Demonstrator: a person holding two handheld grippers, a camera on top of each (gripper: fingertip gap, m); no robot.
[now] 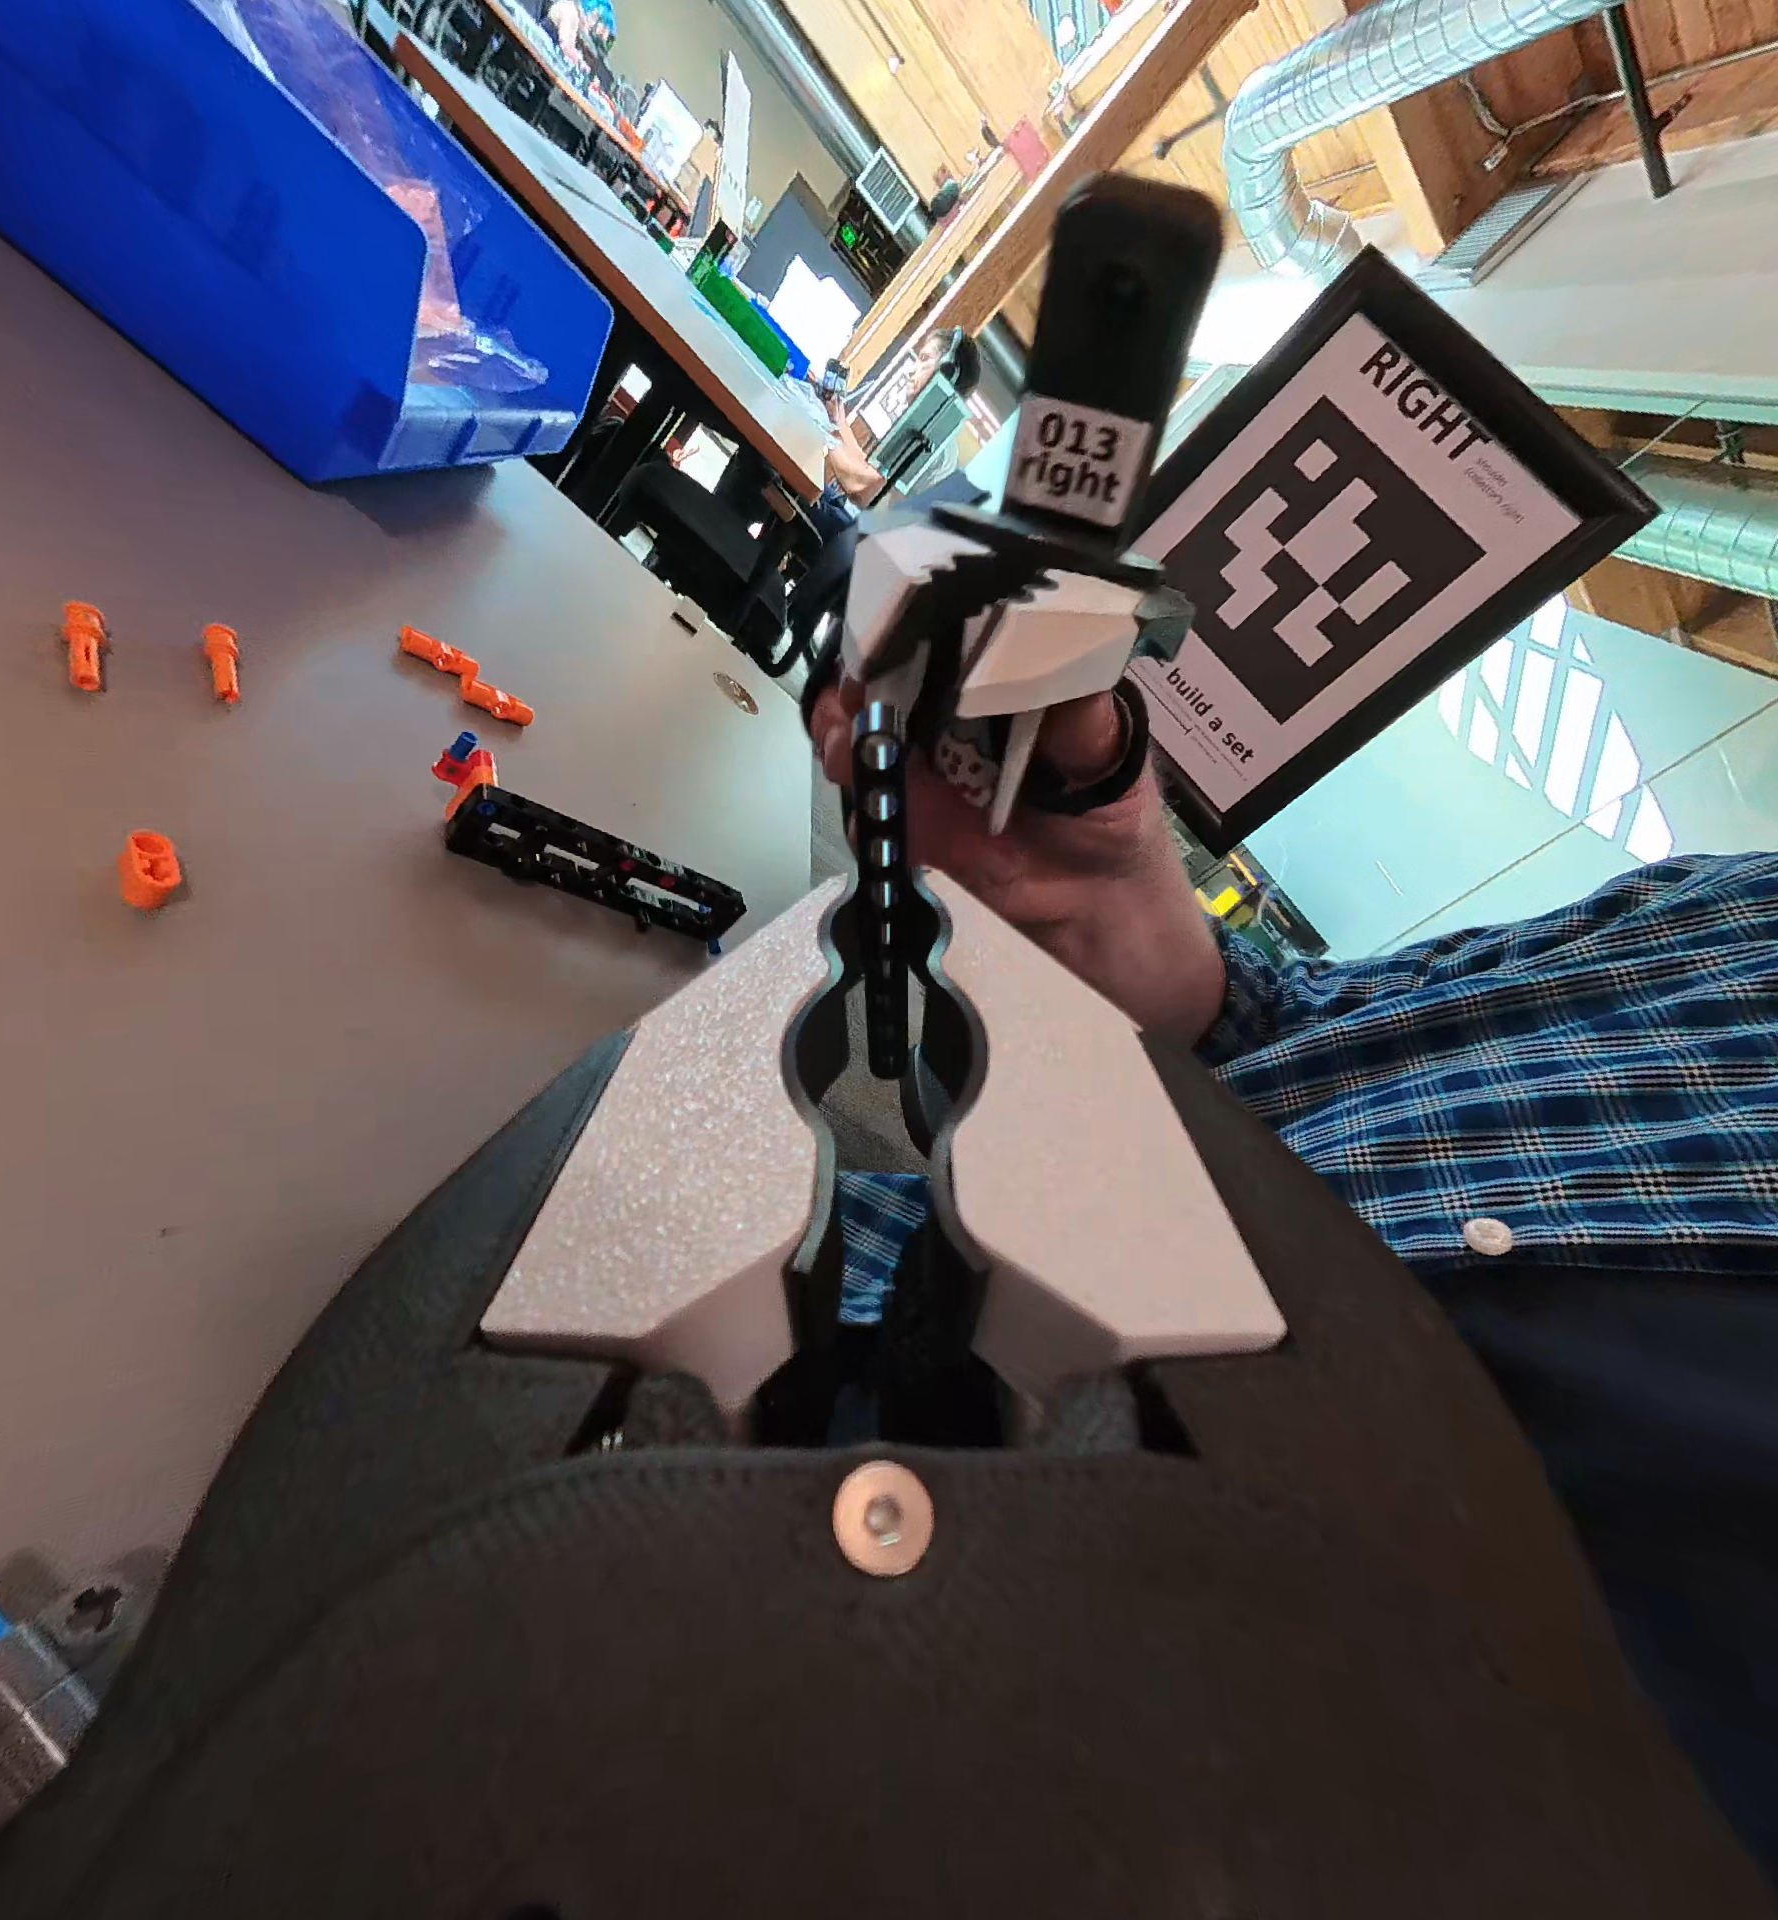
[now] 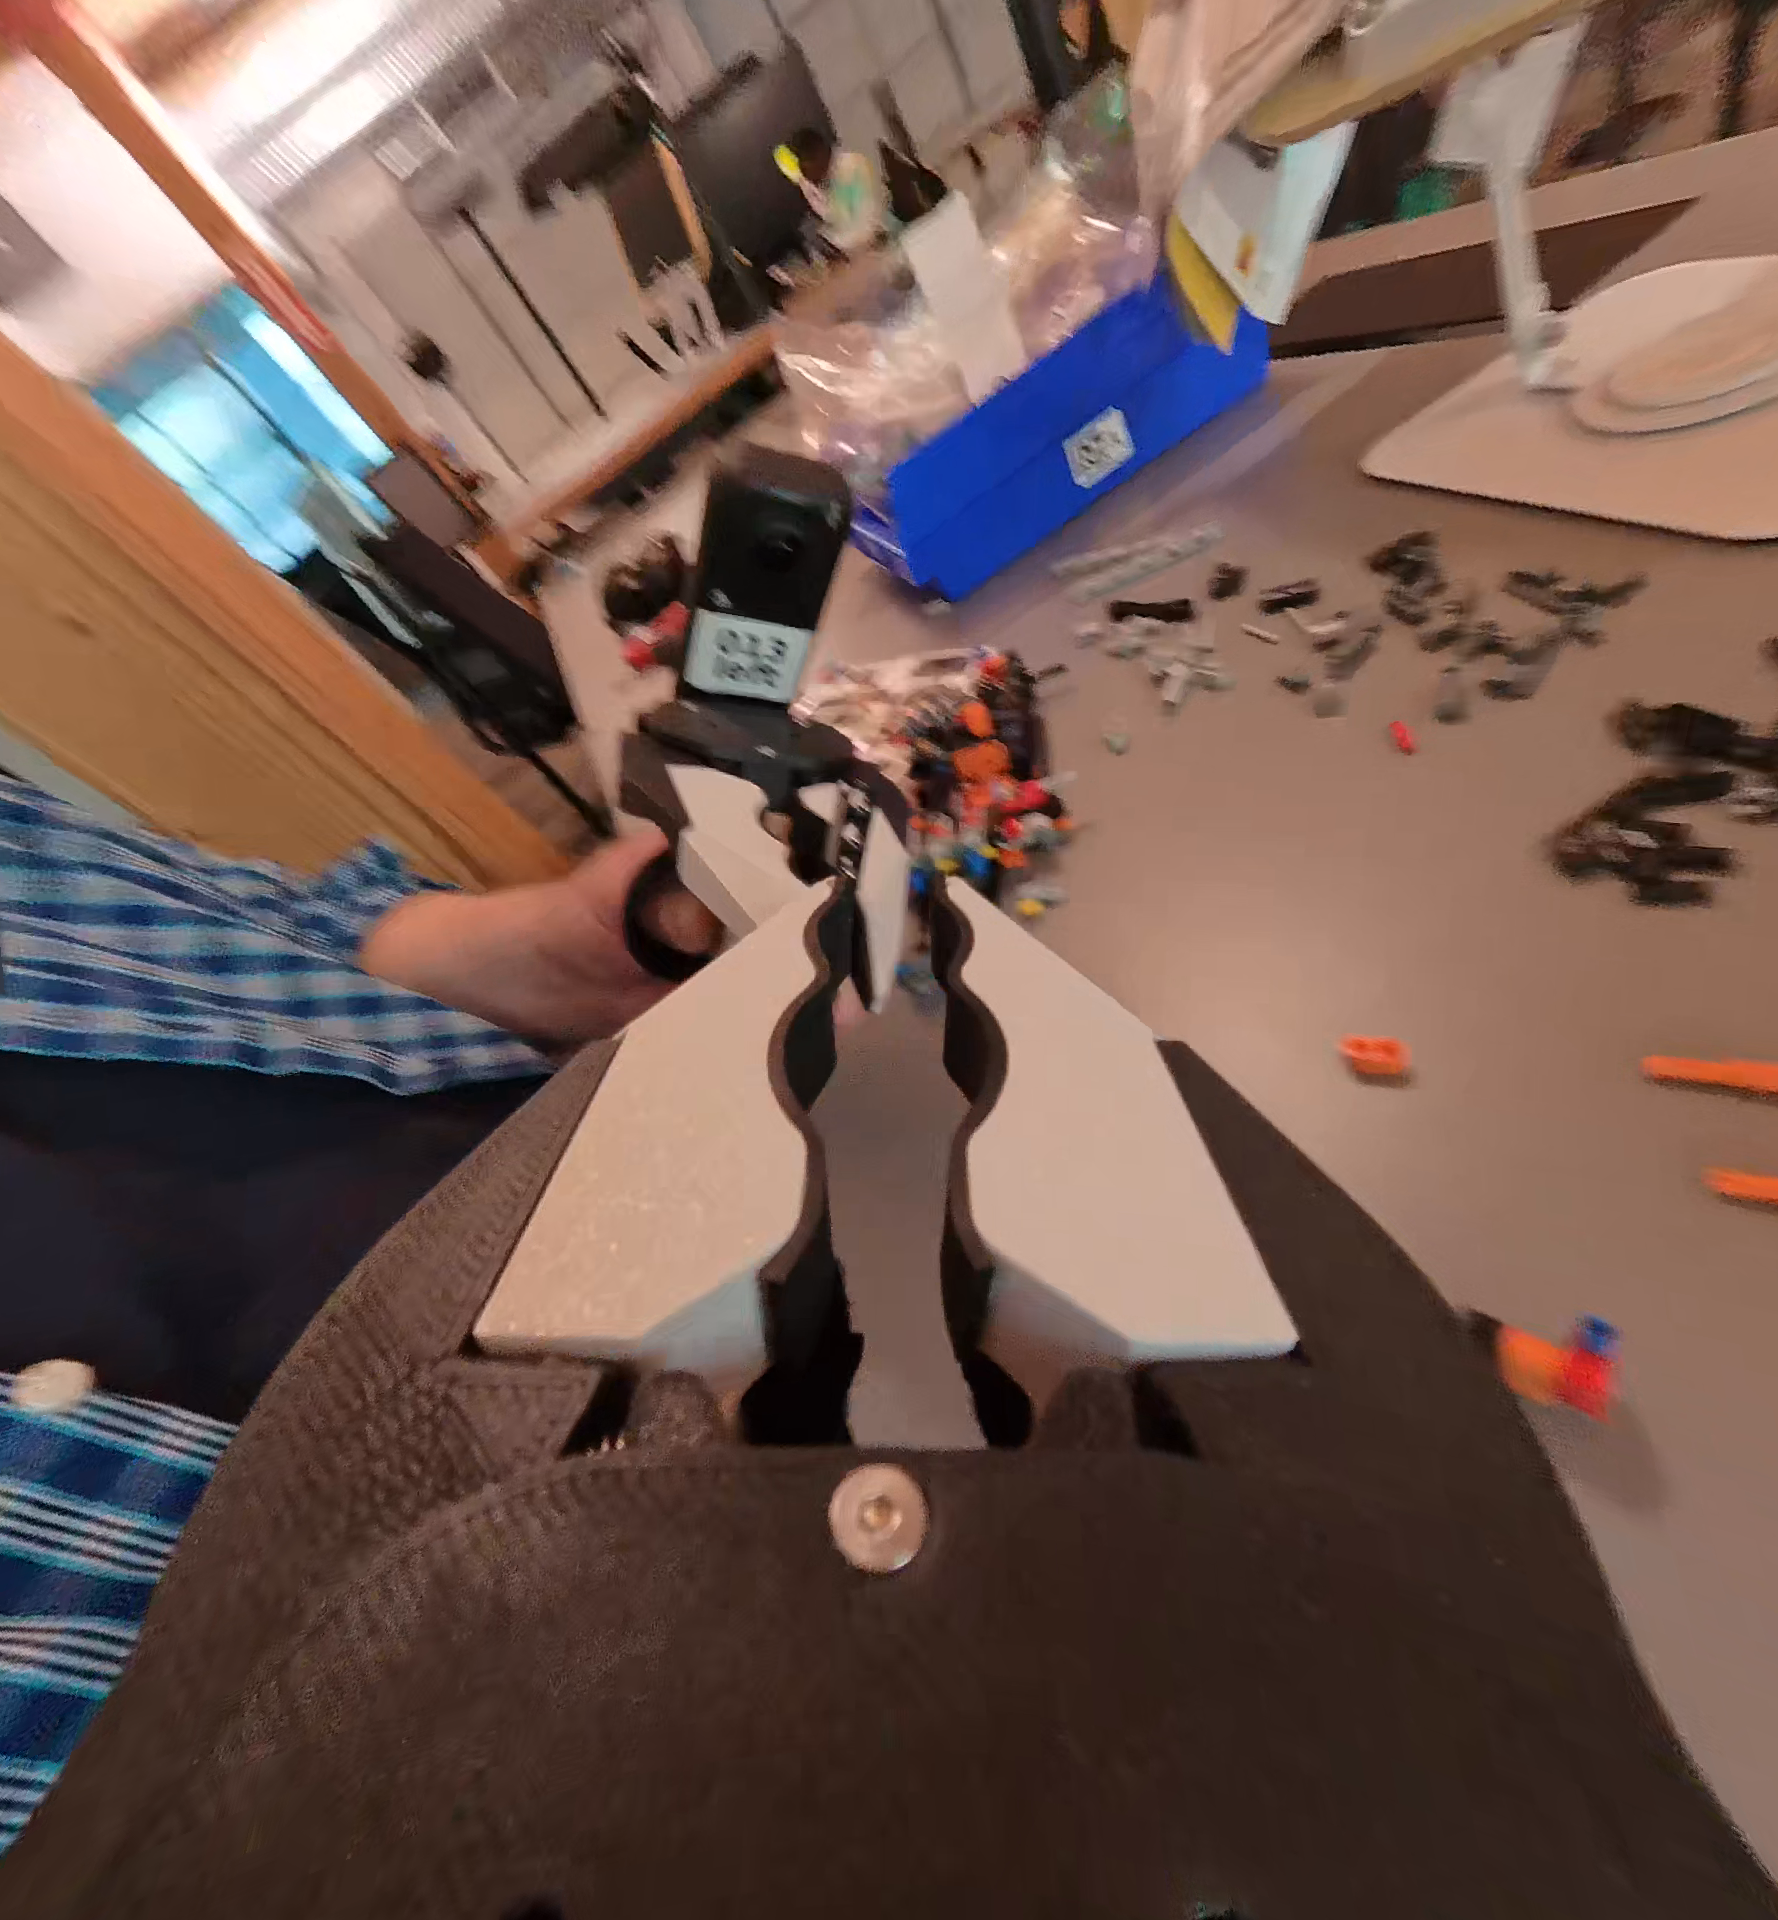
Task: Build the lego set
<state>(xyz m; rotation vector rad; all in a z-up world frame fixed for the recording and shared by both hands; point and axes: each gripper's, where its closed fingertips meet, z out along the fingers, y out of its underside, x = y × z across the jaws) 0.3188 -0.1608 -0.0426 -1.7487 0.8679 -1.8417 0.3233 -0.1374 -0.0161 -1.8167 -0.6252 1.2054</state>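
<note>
My left gripper (image 1: 887, 914) is shut on a black Lego beam with holes (image 1: 883, 831) and holds it in the air, its free end pointing away from me. The right gripper (image 1: 968, 644) faces it, close to that far end. In the right wrist view, which is blurred, my right gripper (image 2: 885, 914) has its jaws a little apart with nothing clearly held, and a white finger of the left gripper (image 2: 812, 873) sits between its tips. A black frame assembly (image 1: 594, 868) with an orange and blue piece (image 1: 464, 769) on one end lies on the grey table (image 1: 241, 1143).
Loose orange pieces (image 1: 85, 644) (image 1: 464, 675) (image 1: 149, 868) lie on the table. A blue bin (image 1: 241, 239) stands behind. Piles of black and grey parts (image 2: 1384, 634) and coloured parts (image 2: 978, 790) lie farther off. A white lamp base (image 2: 1643, 416) stands far right. A plaid sleeve (image 1: 1539, 1039) is close. The grippers are tip to tip, or close to it.
</note>
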